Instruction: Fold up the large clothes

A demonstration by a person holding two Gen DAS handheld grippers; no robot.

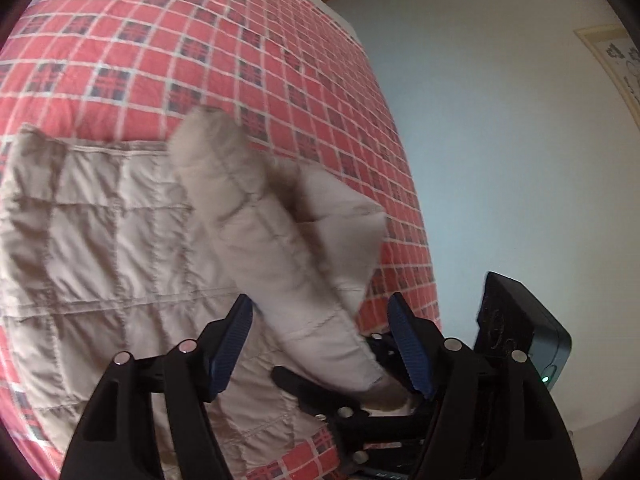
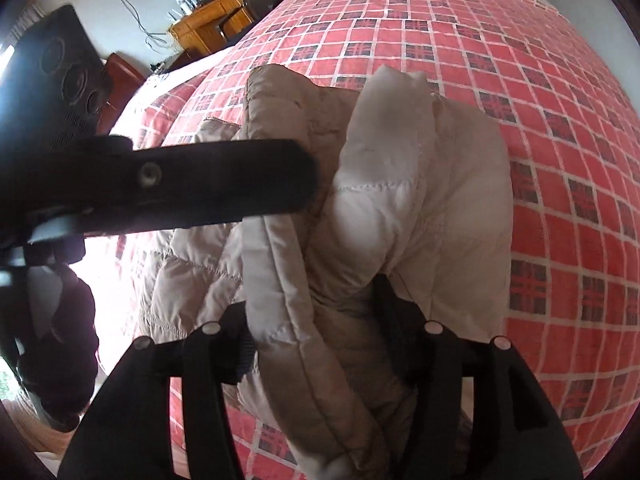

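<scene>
**A:** So where's the puffer jacket (image 1: 100, 232) right now? Looks like it's half lifted.

**B:** Yeah, the beige quilted jacket lies mostly flat on the bed (image 1: 200, 40), which has a red plaid cover. The left gripper (image 1: 320, 340) has its blue ribbed fingers (image 1: 408, 344) spread apart, with the jacket's sleeve (image 1: 280, 240) draped between them; the cuff end sits against the right-hand finger, but I wouldn't call it clamped.

**A:** And the other one?

**B:** The right gripper (image 2: 316, 340) is buried in a bunched wad of jacket (image 2: 400, 200). The fabric hides its fingertips, so I can't tell if it's clenched or loose.

**A:** Why hold it up like that?

**B:** My guess is to carry the sleeve over the body for a fold. The fabric's puffy, slick and stitched in squares, so it'll likely spring back.
</scene>
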